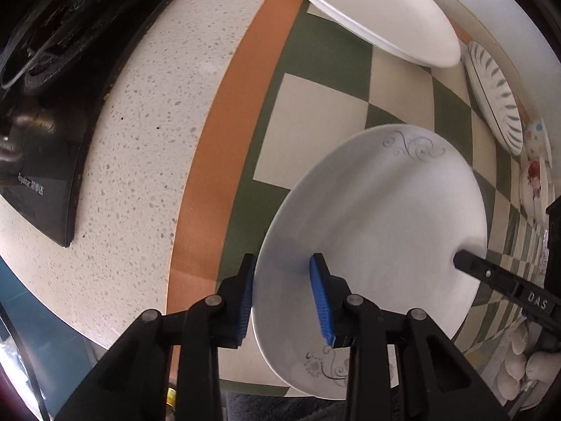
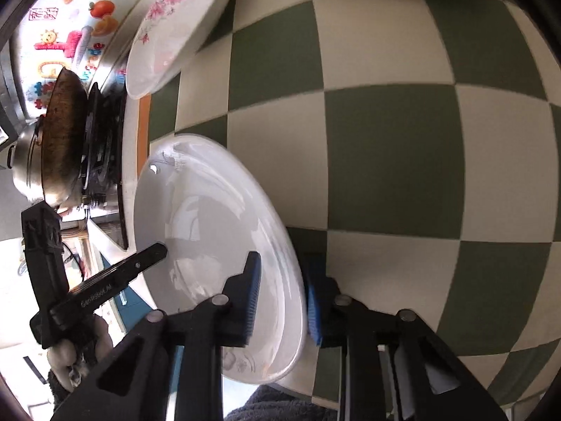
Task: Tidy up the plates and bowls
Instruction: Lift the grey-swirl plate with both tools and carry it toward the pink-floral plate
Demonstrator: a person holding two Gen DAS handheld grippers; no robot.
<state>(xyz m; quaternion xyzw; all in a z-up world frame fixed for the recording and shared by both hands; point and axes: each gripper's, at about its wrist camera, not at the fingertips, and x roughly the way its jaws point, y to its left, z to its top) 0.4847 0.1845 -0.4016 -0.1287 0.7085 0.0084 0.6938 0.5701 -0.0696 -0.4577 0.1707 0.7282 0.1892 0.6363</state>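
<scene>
The white plate (image 1: 378, 231) with grey scroll markings fills the lower right of the left wrist view, tilted on edge above the green and cream checkered cloth (image 1: 315, 115). The left gripper (image 1: 284, 301) straddles its near rim, one blue pad (image 1: 245, 301) outside the rim and the other (image 1: 320, 301) against the plate's face, so the jaws are closed onto the plate. At the right edge of the plate the right gripper (image 1: 463, 258) shows as a black finger touching the rim. In the upper part of the frame lies a rose-patterned plate (image 1: 378, 10); a blue-striped plate (image 1: 498, 98) sits along the right edge. A speckled countertop (image 1: 140, 140) spreads to the left, with a black stove (image 1: 45, 87) in the upper left.

In the right wrist view the same white plate (image 2: 210, 228) stands tilted at lower left centre. The right gripper (image 2: 280, 298) clamps its near rim, blue pads on both sides of the edge. The left gripper (image 2: 154, 254) reaches in from the lower left, its black finger tip on the plate's far rim. The rose-patterned plate (image 2: 175, 24) sits at upper left, the checkered cloth (image 2: 385, 140) fills the right, and a dark pan (image 2: 63, 133) rests on the stove (image 2: 101, 147) at the left.
</scene>
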